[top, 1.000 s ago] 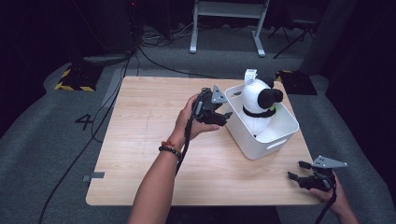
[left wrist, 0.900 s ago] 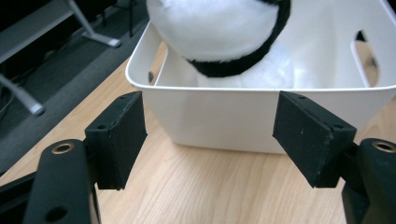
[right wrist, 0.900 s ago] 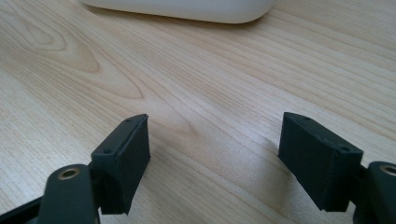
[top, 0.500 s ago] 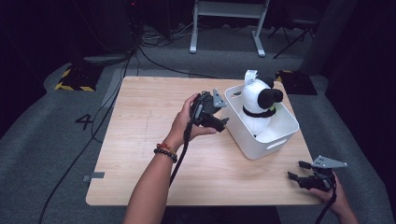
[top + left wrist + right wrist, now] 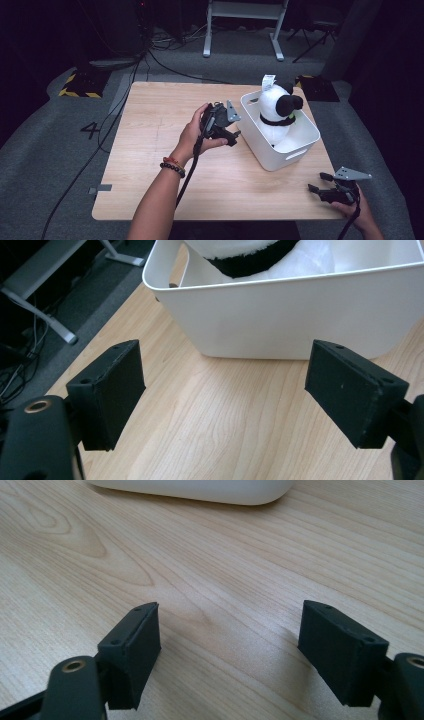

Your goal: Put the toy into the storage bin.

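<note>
Panda toy sits in white bin, both tools empty

Tabletop [image 5: 150, 150] of pale wood carries everything, and the white bin [image 5: 292, 147] on its right half serves as the landmark. Left of the bin, just beside its near-left wall, the left tool [image 5: 233, 138] hangs above the wood in the person's left hand [image 5: 192, 136]. Its jaws have just been opening and now stand wide apart with nothing between them; in the left gripper view the bin's wall [image 5: 300, 315] rises straight ahead of the two black pads, apart from them. Inside the bin sits the plush panda [image 5: 275, 112], upright, white-bodied with black ears and a black band at the neck, a paper tag sticking up from its head above the rim. To the right of the bin and nearer the person, at the tabletop's front right corner, the right tool [image 5: 316, 183] rests low in the right hand [image 5: 362, 215], well apart from the bin. Its jaws are spread wide over bare wood and hold nothing.
</note>
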The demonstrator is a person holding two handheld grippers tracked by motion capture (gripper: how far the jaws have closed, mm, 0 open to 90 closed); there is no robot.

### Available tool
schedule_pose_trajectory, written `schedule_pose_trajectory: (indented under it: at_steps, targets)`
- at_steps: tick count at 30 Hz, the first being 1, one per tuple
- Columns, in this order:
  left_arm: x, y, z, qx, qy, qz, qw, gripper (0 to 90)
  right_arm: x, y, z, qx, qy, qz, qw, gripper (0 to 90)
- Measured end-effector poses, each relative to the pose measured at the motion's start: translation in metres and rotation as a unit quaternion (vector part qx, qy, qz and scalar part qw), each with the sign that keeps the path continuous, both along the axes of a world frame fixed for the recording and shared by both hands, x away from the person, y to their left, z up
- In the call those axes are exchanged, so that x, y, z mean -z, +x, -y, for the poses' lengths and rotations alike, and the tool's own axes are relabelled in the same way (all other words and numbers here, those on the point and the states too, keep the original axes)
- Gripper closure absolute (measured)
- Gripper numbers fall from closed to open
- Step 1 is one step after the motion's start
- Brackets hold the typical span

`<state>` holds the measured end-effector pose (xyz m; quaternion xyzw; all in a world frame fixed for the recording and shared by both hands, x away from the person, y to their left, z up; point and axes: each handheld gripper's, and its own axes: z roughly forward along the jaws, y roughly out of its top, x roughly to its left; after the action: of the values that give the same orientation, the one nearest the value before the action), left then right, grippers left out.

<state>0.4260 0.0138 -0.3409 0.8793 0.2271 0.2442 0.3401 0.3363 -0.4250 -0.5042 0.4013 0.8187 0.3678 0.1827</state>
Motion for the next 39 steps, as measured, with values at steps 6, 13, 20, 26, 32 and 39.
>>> schedule_pose_trajectory:
  at_steps: [6,13,20,26,32,39]
  targets:
    - [0.0,-0.006,-0.003,0.004,0.018,0.004,0.9998,15.9,0.0,0.0,0.0,0.0,0.0,0.0,1.0,24.9]
    - [0.002,-0.012,-0.009,-0.002,0.028,0.016,0.9995,16.2,0.0,0.0,0.0,0.0,0.0,0.0,1.0,24.9]
    - [0.005,-0.019,-0.016,-0.004,0.039,0.014,0.9991,16.1,0.0,0.0,0.0,0.0,-0.001,0.0,1.0,24.9]
    - [0.01,-0.025,-0.024,-0.006,0.045,0.012,0.9989,16.0,0.0,0.0,0.0,0.0,0.0,0.0,1.0,24.9]
    - [0.013,-0.029,-0.033,-0.011,0.051,0.011,0.9986,16.0,0.0,0.0,0.0,0.0,0.0,0.0,1.0,24.9]
    - [0.015,-0.034,-0.042,-0.022,0.058,0.02,0.9978,16.0,0.0,0.0,0.0,0.0,0.0,0.0,1.0,24.9]
